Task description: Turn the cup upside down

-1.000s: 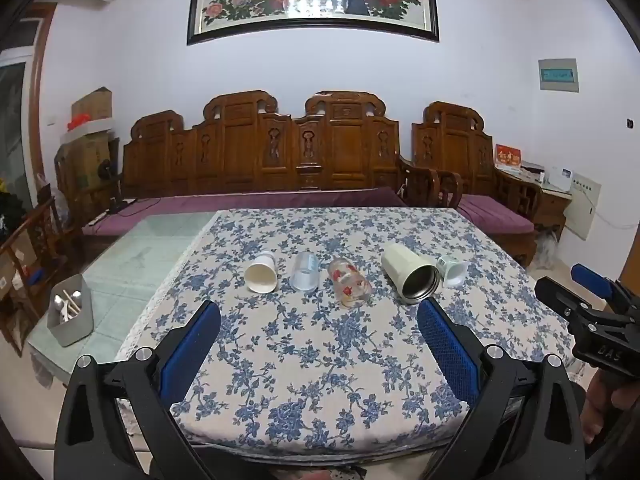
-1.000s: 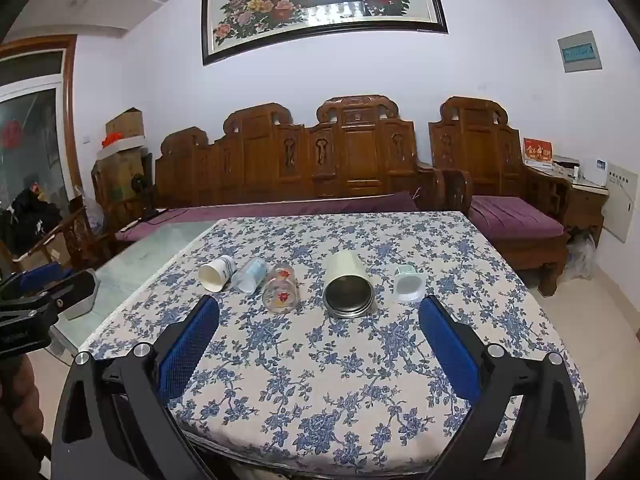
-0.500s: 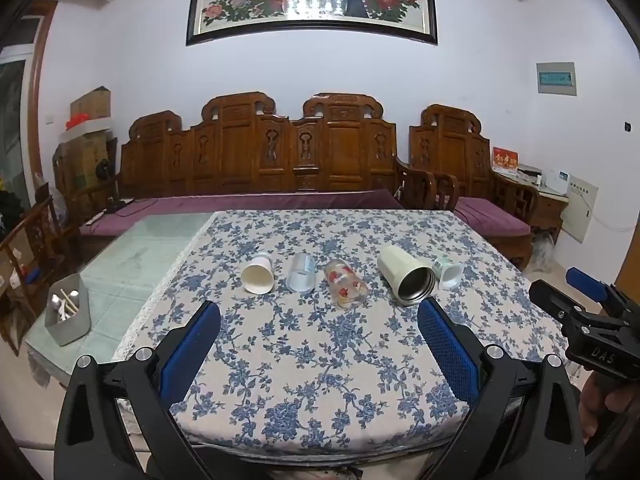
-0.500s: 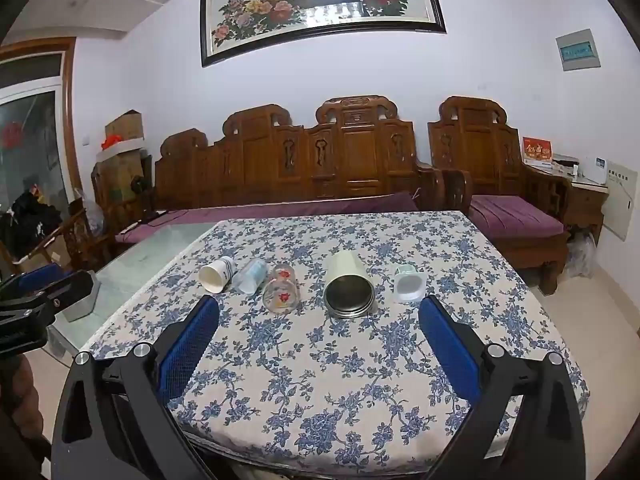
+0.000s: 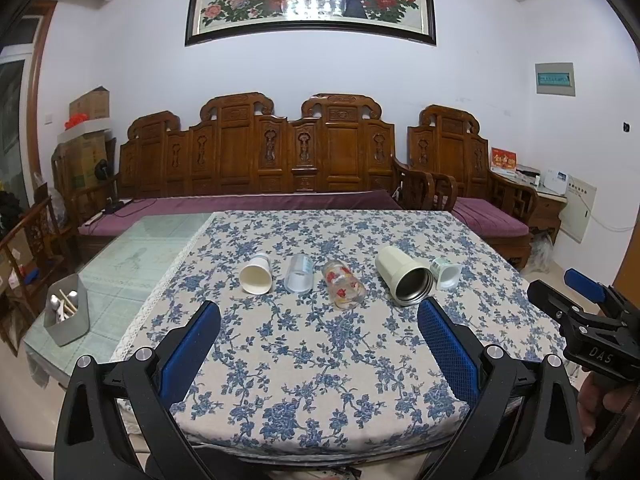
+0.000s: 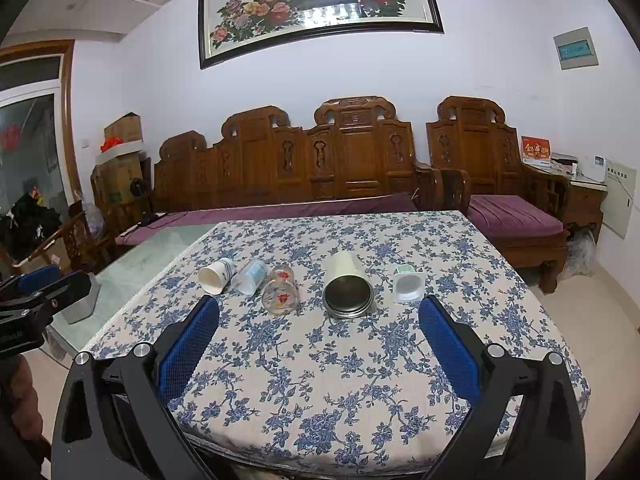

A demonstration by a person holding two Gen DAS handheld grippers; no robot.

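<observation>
Several cups lie on their sides in a row on the blue-flowered tablecloth (image 5: 312,352): a white paper cup (image 5: 257,277), a clear plastic cup (image 5: 299,278), a glass with red flowers (image 5: 344,290), a cream metal tumbler (image 5: 404,275) and a small pale green cup (image 5: 445,273). They show in the right wrist view too: paper cup (image 6: 215,277), clear cup (image 6: 251,276), glass (image 6: 281,295), tumbler (image 6: 347,291), green cup (image 6: 408,284). My left gripper (image 5: 319,320) and my right gripper (image 6: 319,318) are both open and empty, near the table's front edge, well short of the cups.
A grey holder with utensils (image 5: 67,316) stands on the bare glass part of the table (image 5: 132,264) at left. A carved wooden bench (image 5: 260,168) with purple cushions runs behind the table. The right gripper shows at the right edge of the left wrist view (image 5: 584,328).
Both grippers have drifted slightly; the view of the table has shifted a little. The cups have not moved and both grippers stay open.
</observation>
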